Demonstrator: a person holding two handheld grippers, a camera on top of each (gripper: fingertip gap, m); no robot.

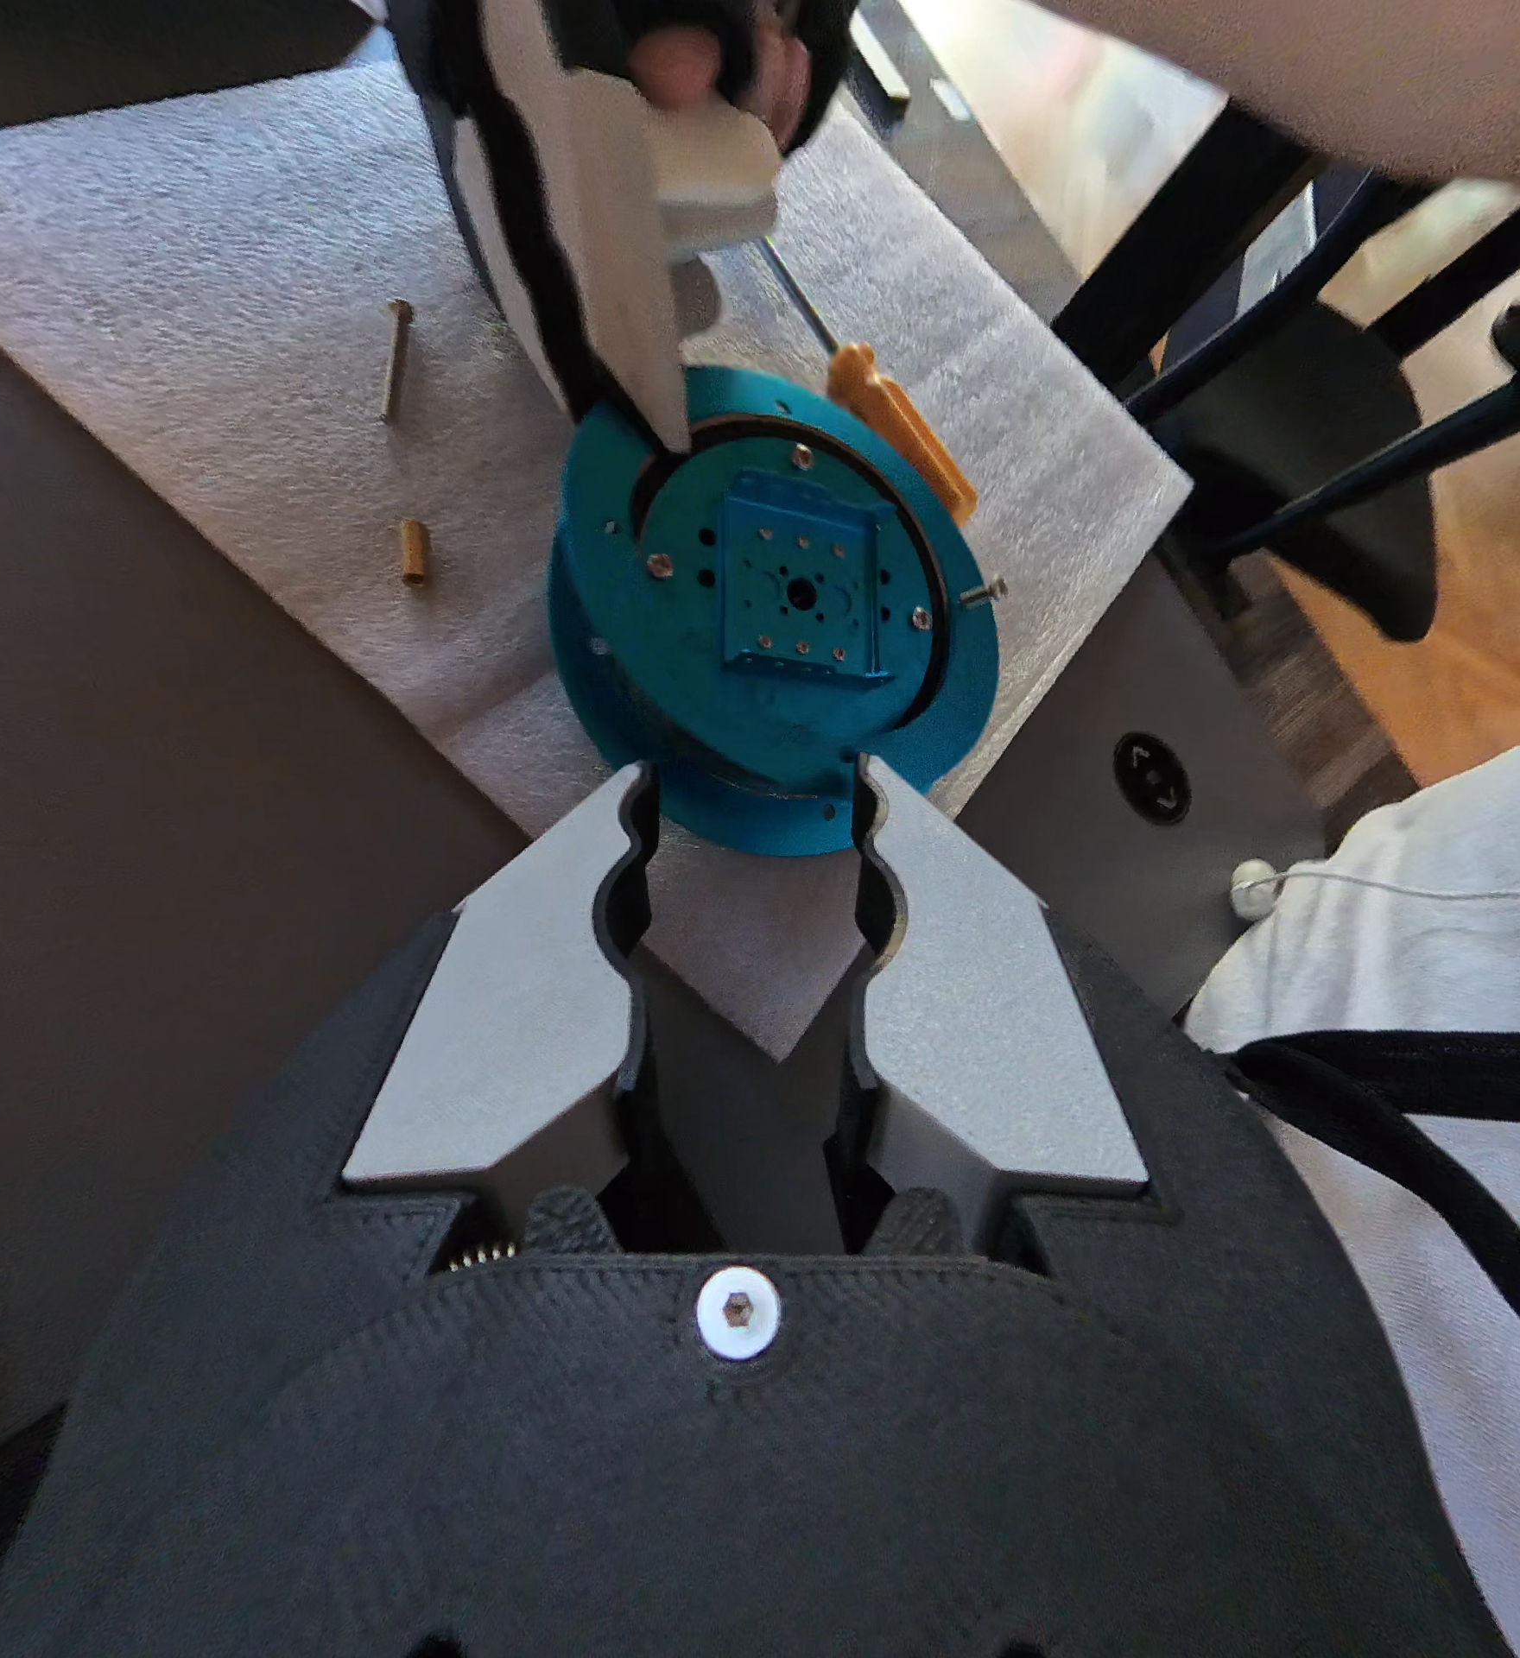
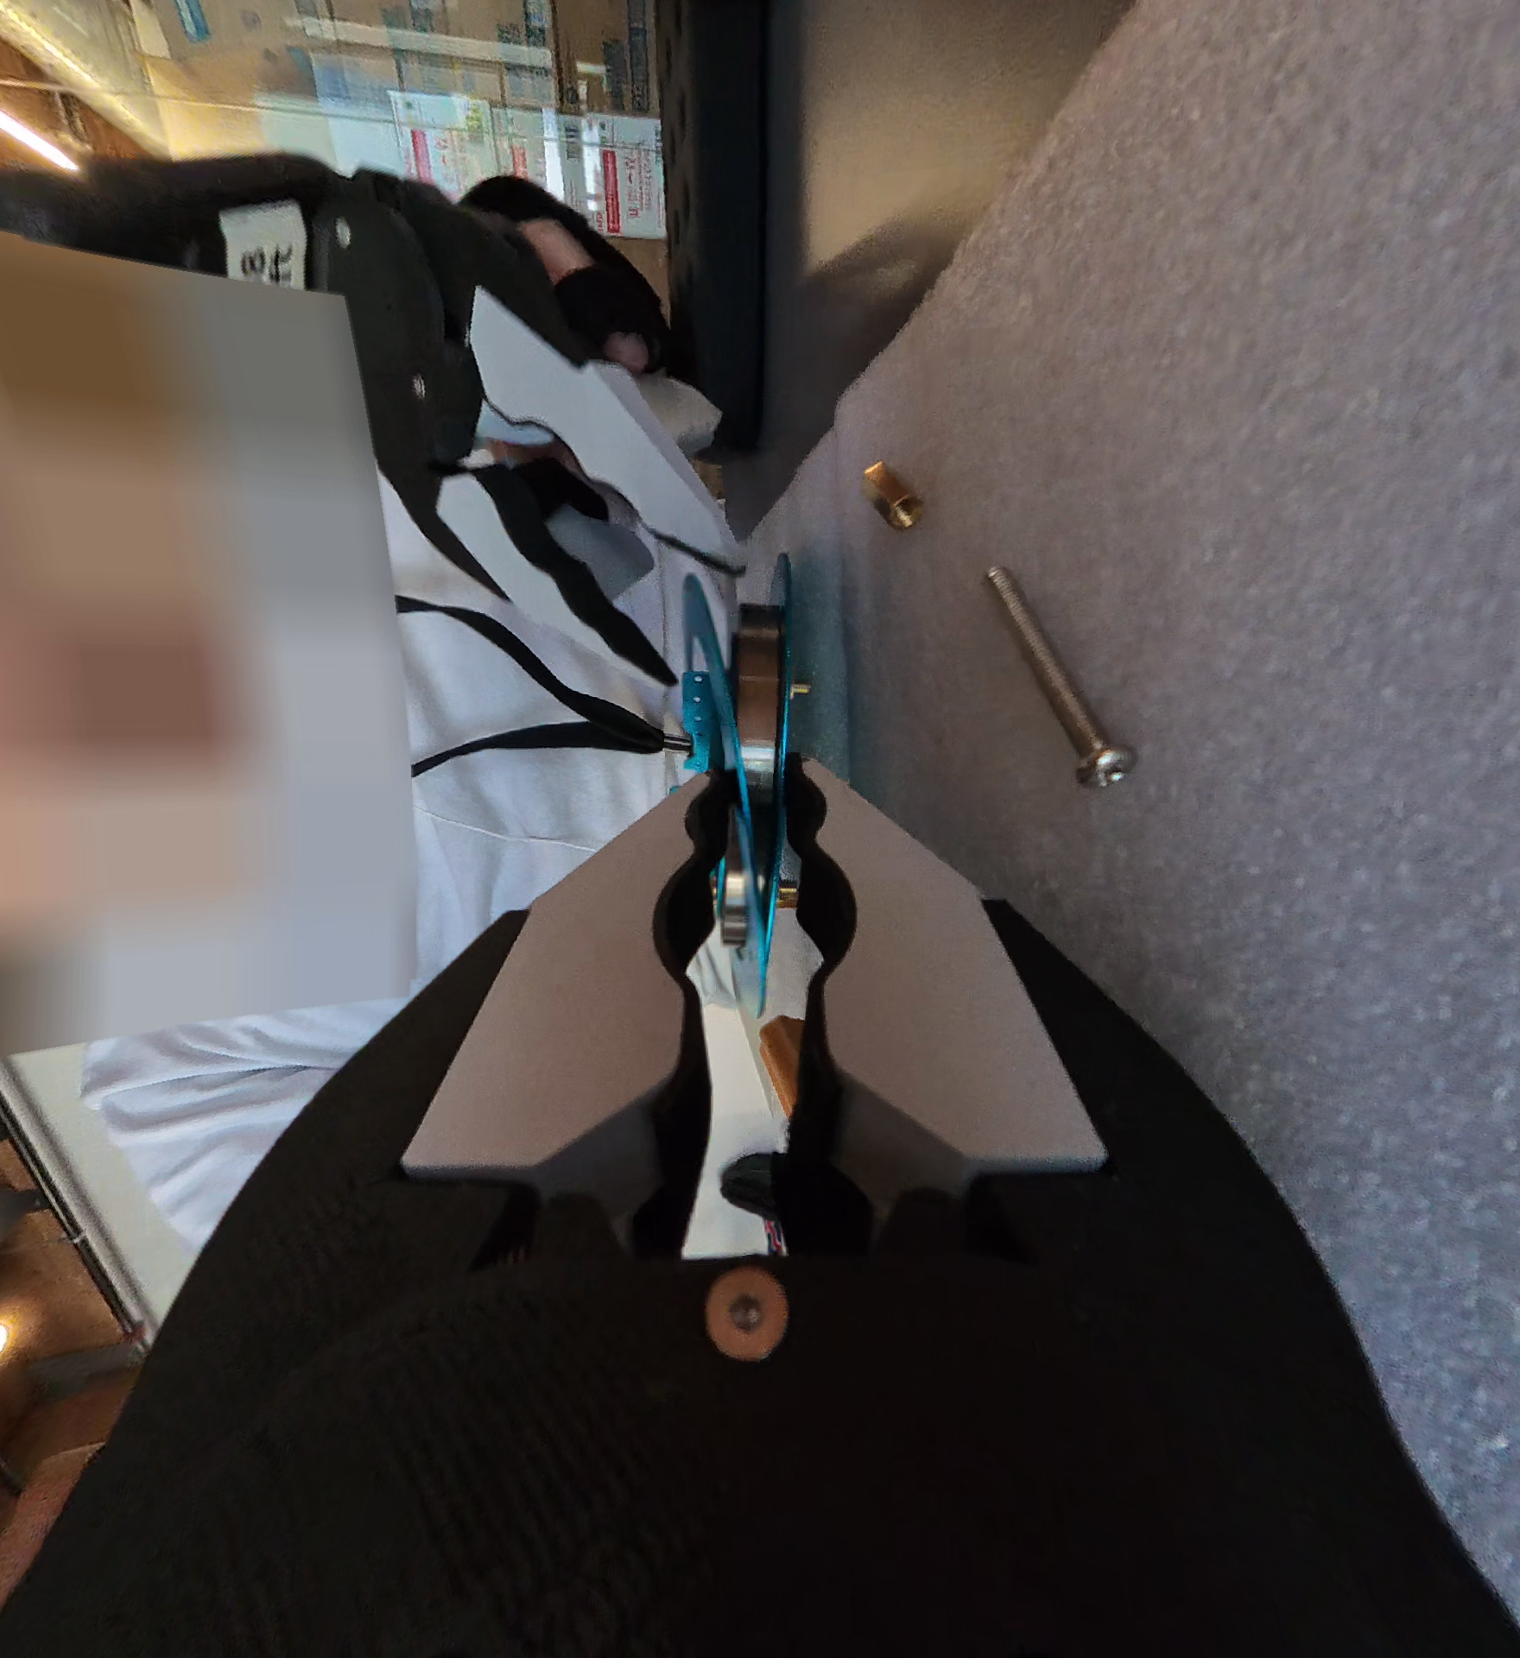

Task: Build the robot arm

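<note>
Left gripper (image 1: 752, 789) fingers (image 1: 904, 834) flank the blue disc assembly's (image 1: 774, 610) lower edge.

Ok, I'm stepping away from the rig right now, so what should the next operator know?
Right gripper: shut on the blue disc, gripped across its faces.
Left gripper: tips flank the disc's lower rim; whether it grips is unclear.
Loose on the foam pad: long screw and brass standoff.
Orange part: behind the disc's far edge.
</note>
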